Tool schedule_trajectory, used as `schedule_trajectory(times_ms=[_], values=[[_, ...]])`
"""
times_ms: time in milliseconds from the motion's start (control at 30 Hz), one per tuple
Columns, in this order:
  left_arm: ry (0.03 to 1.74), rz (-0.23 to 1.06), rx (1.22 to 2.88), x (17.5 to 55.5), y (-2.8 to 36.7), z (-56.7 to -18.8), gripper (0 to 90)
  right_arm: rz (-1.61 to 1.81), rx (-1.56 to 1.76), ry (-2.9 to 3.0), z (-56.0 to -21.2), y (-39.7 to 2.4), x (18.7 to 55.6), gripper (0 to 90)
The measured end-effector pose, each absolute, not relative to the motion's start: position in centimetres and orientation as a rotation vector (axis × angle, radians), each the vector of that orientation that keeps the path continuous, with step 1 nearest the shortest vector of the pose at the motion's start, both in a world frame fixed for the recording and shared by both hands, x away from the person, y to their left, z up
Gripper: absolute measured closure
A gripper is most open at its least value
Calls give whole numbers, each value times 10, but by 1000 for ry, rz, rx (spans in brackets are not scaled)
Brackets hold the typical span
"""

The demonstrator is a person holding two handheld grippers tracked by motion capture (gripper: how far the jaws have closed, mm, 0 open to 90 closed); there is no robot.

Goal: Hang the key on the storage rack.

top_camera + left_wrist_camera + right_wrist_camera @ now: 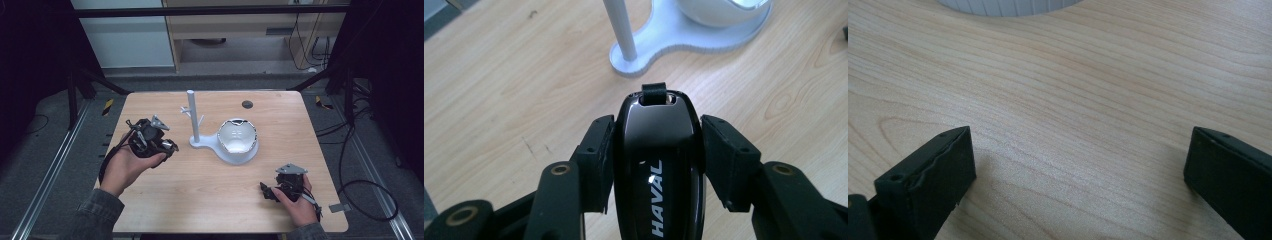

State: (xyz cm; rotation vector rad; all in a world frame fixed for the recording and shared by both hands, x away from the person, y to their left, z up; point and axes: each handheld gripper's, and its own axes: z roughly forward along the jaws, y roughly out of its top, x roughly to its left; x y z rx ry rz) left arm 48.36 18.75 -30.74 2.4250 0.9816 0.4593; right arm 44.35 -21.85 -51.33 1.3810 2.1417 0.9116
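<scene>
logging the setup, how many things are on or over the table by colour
black: 3 — left tongs, right tongs, glossy key fob clamped in the left tongs
white: 1 — stand with post, pegs and bowl on one base
dark: 1 — round disc in the tabletop near the far edge
total: 5

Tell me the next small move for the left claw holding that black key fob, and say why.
Probably carry it forward toward the white stand. The left claw is shut on the glossy black HAVAL key fob, whose small strap loop points at the stand's upright post; the post's side pegs and the white bowl look like likely places for it. The right claw rests open.
</scene>
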Motion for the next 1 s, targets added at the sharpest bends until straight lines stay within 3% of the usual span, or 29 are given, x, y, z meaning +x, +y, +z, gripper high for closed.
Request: schedule_trajectory(times_ms=[1000], values=[[968,555,2345,513,180,-240,492,912,1381,2142,-513,-218,443,5]])
